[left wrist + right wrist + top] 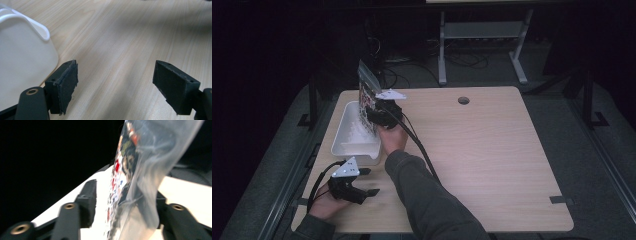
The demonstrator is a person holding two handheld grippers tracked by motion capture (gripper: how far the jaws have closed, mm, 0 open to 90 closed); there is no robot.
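Right tool [122,202] stands open around upright bag [140,170].

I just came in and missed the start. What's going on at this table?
A person works with a hand-held gripper in each hand. The right gripper is over the white tub at the table's left edge, with a clear plastic bag of printed, colourful contents upright between its jaws. Those jaws stand apart, one pad clear of the bag, so it looks let go into the tub. The left gripper rests open near the front edge, holding nothing.
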